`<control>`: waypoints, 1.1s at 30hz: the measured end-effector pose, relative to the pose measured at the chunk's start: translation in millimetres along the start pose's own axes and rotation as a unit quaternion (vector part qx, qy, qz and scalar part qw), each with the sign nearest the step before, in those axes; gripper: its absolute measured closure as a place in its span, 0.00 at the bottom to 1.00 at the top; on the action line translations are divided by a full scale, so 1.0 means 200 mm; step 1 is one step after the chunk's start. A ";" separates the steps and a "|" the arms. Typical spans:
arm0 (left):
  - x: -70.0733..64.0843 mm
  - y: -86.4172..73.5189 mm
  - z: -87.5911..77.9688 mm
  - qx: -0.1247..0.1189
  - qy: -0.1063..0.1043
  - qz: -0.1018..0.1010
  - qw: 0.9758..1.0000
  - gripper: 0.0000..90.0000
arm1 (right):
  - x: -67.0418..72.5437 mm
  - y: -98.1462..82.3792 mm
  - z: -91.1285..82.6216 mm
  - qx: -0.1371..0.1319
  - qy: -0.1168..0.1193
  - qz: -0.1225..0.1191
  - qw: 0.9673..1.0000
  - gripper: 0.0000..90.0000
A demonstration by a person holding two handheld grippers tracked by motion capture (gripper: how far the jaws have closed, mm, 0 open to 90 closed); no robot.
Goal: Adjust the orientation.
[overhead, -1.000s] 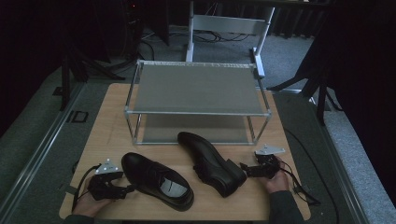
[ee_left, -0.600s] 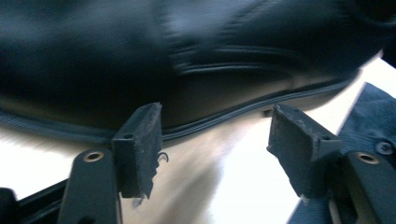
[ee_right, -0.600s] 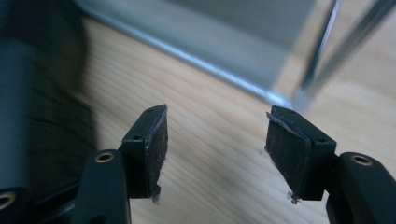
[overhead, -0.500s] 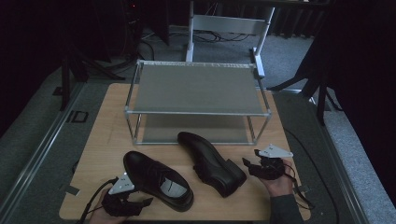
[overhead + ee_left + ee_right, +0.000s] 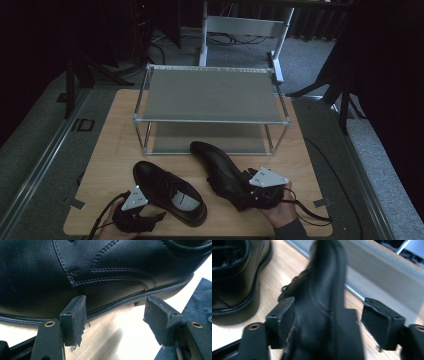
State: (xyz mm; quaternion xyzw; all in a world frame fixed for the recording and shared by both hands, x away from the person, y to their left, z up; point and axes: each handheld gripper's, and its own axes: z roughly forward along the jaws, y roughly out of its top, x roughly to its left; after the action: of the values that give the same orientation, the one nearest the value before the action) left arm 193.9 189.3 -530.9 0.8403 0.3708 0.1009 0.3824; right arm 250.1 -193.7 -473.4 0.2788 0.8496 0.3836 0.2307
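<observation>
The left tool (image 5: 150, 221) stands wide, its jaws empty beside the left shoe (image 5: 167, 190) near the worktop's (image 5: 110, 150) front edge. The right tool (image 5: 252, 195), jaws just reopening, straddles the tilted right shoe's (image 5: 222, 172) heel without gripping, before the rack (image 5: 210, 95).

We see two shiny black shoes low in the frame: the left shoe (image 5: 169, 192) sits flat, the right shoe (image 5: 222, 173) tips sideways.

Rack front: I find bare table (image 5: 120, 145) between the rack (image 5: 210, 95) and both shoes.
Between shoes: narrow gap; left shoe (image 5: 167, 190), right shoe (image 5: 222, 172) crowd it.
Lower shelf: posts flank my entry.
</observation>
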 end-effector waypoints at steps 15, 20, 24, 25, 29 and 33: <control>0.02 0.00 0.00 -0.005 -0.001 0.001 1.000 0.39 | 0.11 -0.03 0.11 0.041 -0.008 -0.074 0.996 0.21; 0.03 -0.02 -0.01 -0.019 -0.004 -0.004 1.000 0.40 | 0.11 -0.03 0.12 0.050 -0.031 -0.094 0.994 0.21; 0.04 -0.02 -0.03 -0.031 -0.002 -0.009 0.999 0.40 | 0.07 -0.03 0.13 0.060 -0.051 -0.095 0.992 0.21; 0.04 -0.02 -0.03 -0.031 -0.002 -0.009 0.999 0.40 | 0.07 -0.03 0.13 0.060 -0.051 -0.095 0.992 0.21; 0.05 -0.03 -0.03 -0.030 -0.001 -0.010 1.000 0.40 | 0.00 -0.02 0.14 0.058 -0.029 -0.064 0.996 0.20; 0.05 -0.03 -0.03 -0.031 0.001 -0.009 0.999 0.40 | -0.06 -0.01 0.13 0.051 -0.021 -0.044 0.998 0.25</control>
State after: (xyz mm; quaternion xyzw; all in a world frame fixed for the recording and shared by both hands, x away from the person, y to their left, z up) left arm 194.8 202.1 -531.0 0.8246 0.3758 0.1094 0.4085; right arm 273.8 -188.8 -489.0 0.2609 0.8746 0.3231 0.2503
